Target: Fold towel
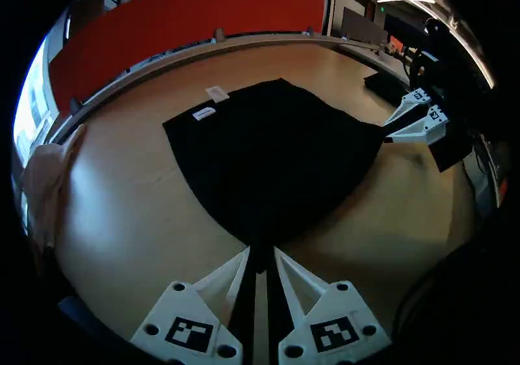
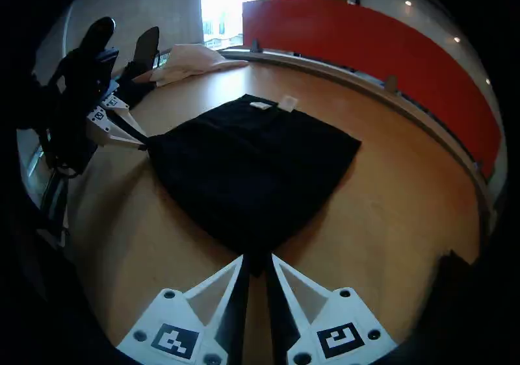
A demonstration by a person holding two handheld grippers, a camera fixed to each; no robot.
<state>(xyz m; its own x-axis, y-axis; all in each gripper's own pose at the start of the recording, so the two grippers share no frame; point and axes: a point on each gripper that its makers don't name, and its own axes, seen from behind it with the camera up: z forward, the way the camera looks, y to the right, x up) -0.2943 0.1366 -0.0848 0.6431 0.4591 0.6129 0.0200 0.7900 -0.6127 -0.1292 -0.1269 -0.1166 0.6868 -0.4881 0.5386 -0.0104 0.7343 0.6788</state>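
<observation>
Left gripper view first. Towel (image 1: 273, 163) where?

— Spread dark and mostly flat on the wooden surface (image 1: 130, 222), nearest corner drawn to a point at the left claw (image 1: 260, 261).

— Gripping?

— Yes. Closed on that corner, cloth pinched in the narrow gap and running down between both fingers.

— And off to the right?

— Right claw (image 1: 389, 128), tips brought together on the towel's right-hand corner, clamped there too. One edge running from claw to claw.

— Anything lying on the cloth?

— Small white label (image 1: 204, 113) near the far edge. Just beyond, a white slip (image 1: 217, 93) on bare wood, touching that edge or just beside it. Hard to tell which.

— Elsewhere on the surface?

— Pale cloth (image 1: 45, 176) heaped at the left end, well apart from the towel. Red panel (image 1: 195, 14) standing along the far rim.

— Now the right gripper view?

— Towel in the middle, nearest corner nipped between the right claw's fingers at the bottom. Left claw (image 2: 140, 143) at the left, closed tight on the adjacent corner, low over the wood. Label and slip at the far corner, side by side. Pale cloth farther back, near a bright window (image 2: 227, 8). Red panel curving along the right.

— Folded at all?

— Cannot tell the layers. Lying as one dark spread, a few soft ridges, four corners out.
</observation>
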